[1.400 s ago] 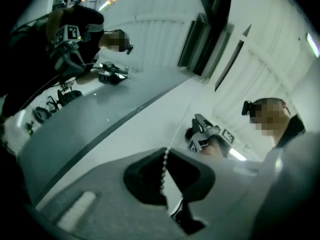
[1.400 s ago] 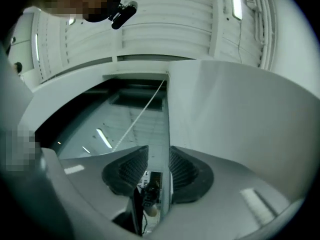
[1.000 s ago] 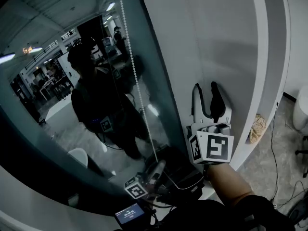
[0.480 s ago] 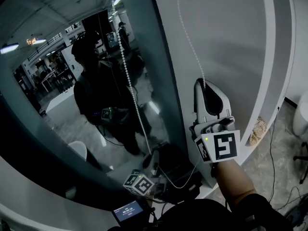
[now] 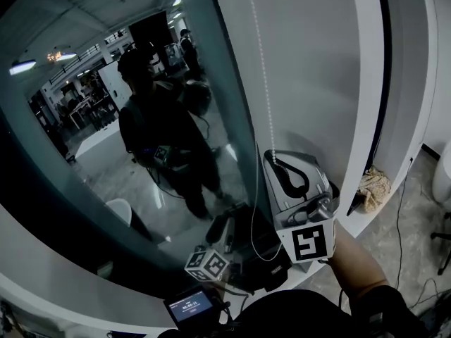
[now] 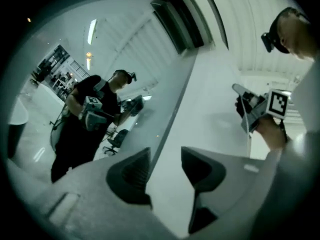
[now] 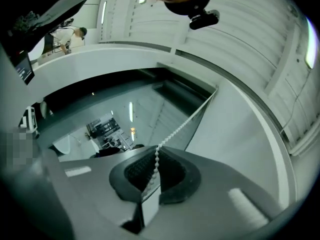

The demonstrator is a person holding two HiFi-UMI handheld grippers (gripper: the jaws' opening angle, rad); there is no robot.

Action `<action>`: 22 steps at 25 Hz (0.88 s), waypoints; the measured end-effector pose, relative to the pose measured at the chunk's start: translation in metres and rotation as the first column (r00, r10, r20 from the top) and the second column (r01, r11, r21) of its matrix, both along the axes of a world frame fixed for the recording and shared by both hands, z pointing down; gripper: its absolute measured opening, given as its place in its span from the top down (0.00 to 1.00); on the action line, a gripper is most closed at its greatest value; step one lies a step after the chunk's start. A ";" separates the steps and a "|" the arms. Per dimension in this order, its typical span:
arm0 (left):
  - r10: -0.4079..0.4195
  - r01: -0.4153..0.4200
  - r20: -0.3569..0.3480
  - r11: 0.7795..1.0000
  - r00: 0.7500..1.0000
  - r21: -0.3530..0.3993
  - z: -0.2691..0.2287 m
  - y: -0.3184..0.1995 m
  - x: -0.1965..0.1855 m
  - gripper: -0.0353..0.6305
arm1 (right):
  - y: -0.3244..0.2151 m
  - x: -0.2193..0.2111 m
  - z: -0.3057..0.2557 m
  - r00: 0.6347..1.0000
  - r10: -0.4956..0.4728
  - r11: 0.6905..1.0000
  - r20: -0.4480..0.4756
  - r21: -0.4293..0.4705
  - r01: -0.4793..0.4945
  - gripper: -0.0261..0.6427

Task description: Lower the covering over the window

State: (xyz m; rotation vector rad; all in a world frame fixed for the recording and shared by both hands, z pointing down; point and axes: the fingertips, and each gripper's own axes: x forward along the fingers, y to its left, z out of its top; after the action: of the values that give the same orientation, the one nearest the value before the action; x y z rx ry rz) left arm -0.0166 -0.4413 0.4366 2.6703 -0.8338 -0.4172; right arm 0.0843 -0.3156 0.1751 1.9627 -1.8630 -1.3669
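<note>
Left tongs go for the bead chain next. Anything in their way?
Nothing visible. The left tongs, opening and empty, sit low by the glass; the bead chain runs bare down the white wall above the right tongs, which are shut on it.

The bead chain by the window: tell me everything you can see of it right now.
The bead chain is a thin string of small white beads, plastic by the look. It runs taut and nearly straight from above the picture down in front of the white wall panel, just right of the glass, into the right tool, whose jaws are shut on it. Its upper end is out of view. Nothing else touches it.
</note>
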 end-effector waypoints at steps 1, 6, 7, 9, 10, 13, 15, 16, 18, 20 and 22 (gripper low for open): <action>0.039 -0.038 -0.018 0.999 0.999 0.031 -0.009 0.010 0.008 0.67 | 0.000 -0.001 0.009 1.000 0.000 1.000 -0.023 -0.030 0.000 0.96; 0.192 -0.180 -0.067 0.971 0.979 0.158 -0.060 0.059 0.041 0.68 | -0.010 0.000 0.092 0.999 -0.021 0.973 -0.034 -0.230 0.013 0.96; 0.213 -0.198 -0.068 0.964 0.975 0.180 -0.073 0.069 0.045 0.68 | -0.011 0.002 0.104 1.000 -0.020 0.965 -0.013 -0.263 0.016 0.96; 0.254 -0.230 -0.077 0.945 0.964 0.234 -0.096 0.085 0.052 0.68 | -0.012 -0.001 0.136 1.000 -0.028 0.931 -0.010 -0.365 0.022 0.96; 0.273 -0.243 -0.086 0.936 0.958 0.256 -0.106 0.092 0.055 0.68 | -0.012 -0.007 0.162 0.999 -0.044 0.899 -0.029 -0.438 0.027 0.96; 0.324 -0.277 -0.121 0.914 0.938 0.296 -0.128 0.110 0.064 0.68 | -0.002 -0.029 0.252 0.993 -0.106 0.814 -0.049 -0.578 0.058 0.96; 0.372 -0.312 -0.127 0.888 0.919 0.339 -0.144 0.125 0.075 0.68 | 0.002 -0.030 0.274 0.994 -0.109 0.809 -0.016 -0.582 0.079 0.96; 0.408 -0.338 -0.124 0.864 0.905 0.372 -0.154 0.134 0.082 0.68 | 0.002 -0.027 0.275 0.994 -0.108 0.808 -0.006 -0.583 0.084 0.96; 0.491 -0.400 -0.111 0.803 0.864 0.442 -0.175 0.160 0.096 0.65 | 0.003 -0.021 0.273 0.994 -0.109 0.803 -0.010 -0.591 0.083 0.96; 0.549 -0.447 -0.085 0.752 0.831 0.484 -0.188 0.181 0.109 0.61 | 0.007 -0.019 0.275 0.994 -0.106 0.798 -0.017 -0.598 0.075 0.96; 0.546 -0.442 -0.067 0.738 0.835 0.510 -0.196 0.188 0.122 0.54 | 0.008 -0.022 0.276 0.995 -0.102 0.797 -0.021 -0.600 0.069 0.96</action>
State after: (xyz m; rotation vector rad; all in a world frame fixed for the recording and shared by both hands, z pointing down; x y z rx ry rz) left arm 0.1050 -0.2532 0.2402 3.0549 0.0995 -0.8373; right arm 0.0628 -0.3075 0.4515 1.5120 -2.0437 -0.6861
